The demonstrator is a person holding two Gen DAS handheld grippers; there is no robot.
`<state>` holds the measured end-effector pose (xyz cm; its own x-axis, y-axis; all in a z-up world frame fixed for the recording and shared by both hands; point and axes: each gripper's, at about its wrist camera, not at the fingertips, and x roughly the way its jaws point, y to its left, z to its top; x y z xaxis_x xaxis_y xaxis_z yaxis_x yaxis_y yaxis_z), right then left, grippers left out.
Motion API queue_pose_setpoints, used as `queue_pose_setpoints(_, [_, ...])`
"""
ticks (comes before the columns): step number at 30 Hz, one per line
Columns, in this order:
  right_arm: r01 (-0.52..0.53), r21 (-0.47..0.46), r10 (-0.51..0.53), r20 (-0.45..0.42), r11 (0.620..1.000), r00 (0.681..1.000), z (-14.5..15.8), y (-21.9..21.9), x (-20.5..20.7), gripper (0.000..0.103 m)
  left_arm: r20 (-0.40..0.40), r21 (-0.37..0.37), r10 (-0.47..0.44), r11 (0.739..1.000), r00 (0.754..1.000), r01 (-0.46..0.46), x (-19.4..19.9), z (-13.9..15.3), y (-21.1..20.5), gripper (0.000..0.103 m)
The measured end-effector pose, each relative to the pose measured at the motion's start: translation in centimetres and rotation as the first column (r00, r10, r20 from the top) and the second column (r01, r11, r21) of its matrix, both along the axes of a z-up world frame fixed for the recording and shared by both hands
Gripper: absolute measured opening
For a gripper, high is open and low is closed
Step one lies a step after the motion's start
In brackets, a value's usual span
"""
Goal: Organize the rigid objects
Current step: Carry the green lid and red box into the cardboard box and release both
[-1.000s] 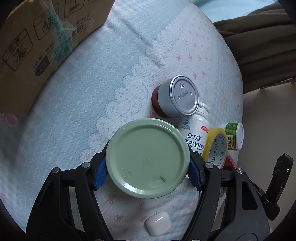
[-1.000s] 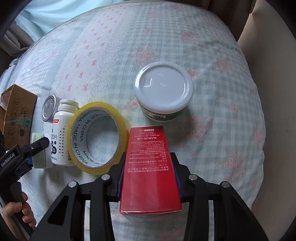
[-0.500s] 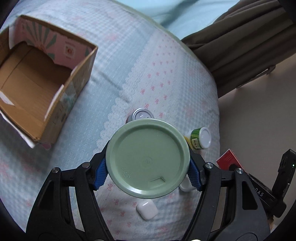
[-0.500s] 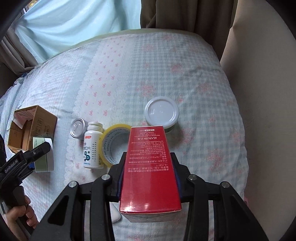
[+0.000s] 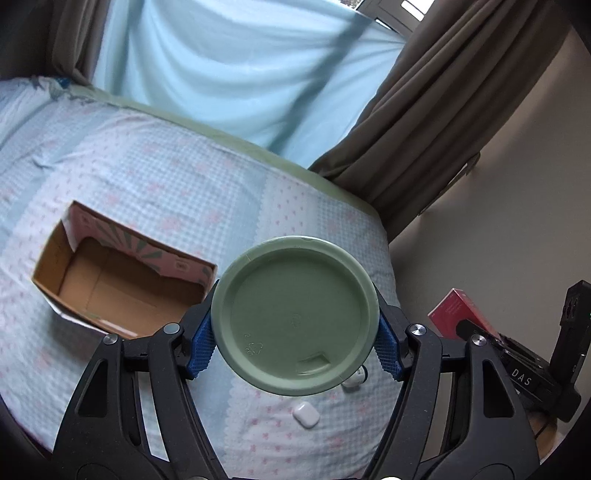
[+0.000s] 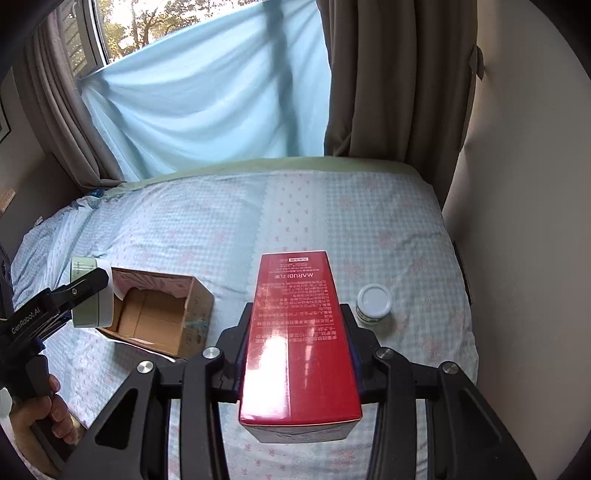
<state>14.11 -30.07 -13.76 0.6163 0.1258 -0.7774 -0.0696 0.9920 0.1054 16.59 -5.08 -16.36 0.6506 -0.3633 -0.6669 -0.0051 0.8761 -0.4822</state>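
Brown curtains [image 6: 388,81] flank a sunlit window [image 6: 122,26] behind the bed [image 6: 332,214].

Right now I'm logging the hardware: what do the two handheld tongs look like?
Both are matte black frames with silver pivot bolts. The left tongs have blue ridged pads; "GenRobot.AI" is printed in white along their side. The right tongs show dark blue pads. A bare hand grips the left handle; no cables show.

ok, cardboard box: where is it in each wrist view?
Left wrist: cardboard box sits left of centre, open, just left of the green jar held in the left gripper.
Right wrist: box lies lower left, beside the same green jar.
Shared landmark: the green jar.
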Motion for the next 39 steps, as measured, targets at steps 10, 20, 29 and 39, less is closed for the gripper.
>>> queue_pose_setpoints(10, [-0.004, 0.023, 0.003, 0.062, 1.0, 0.998, 3.5, 12.7, 0.2, 0.038, 0.024, 0.043, -0.105, 0.994, 0.994, 0.104, 0.1, 3.6, 11.9, 0.068])
queue_pose_setpoints(20, [0.067, 0.109, -0.064, -0.028, 0.992, 0.998, -0.6, 26.1, 3.2, 0.038, -0.056, 0.135, -0.213, 0.966, 0.975, 0.219, 4.9, -0.3, 23.1, 0.068])
queue_pose_setpoints(29, [-0.017, 0.083, 0.029, -0.144, 0.996, 0.989, -7.4, 33.5, 8.1, 0.038, -0.201, 0.173, -0.214, 0.953, 0.956, 0.25, 9.8, -8.3, 27.8, 0.068])
queue_pose_setpoints(39, [-0.103, 0.048, 0.113, -0.317, 0.994, 0.942, -17.6, 35.5, 12.3, 0.038, -0.382, 0.179, -0.251, 0.924, 0.889, 0.338, 14.9, -18.8, 25.3, 0.068])
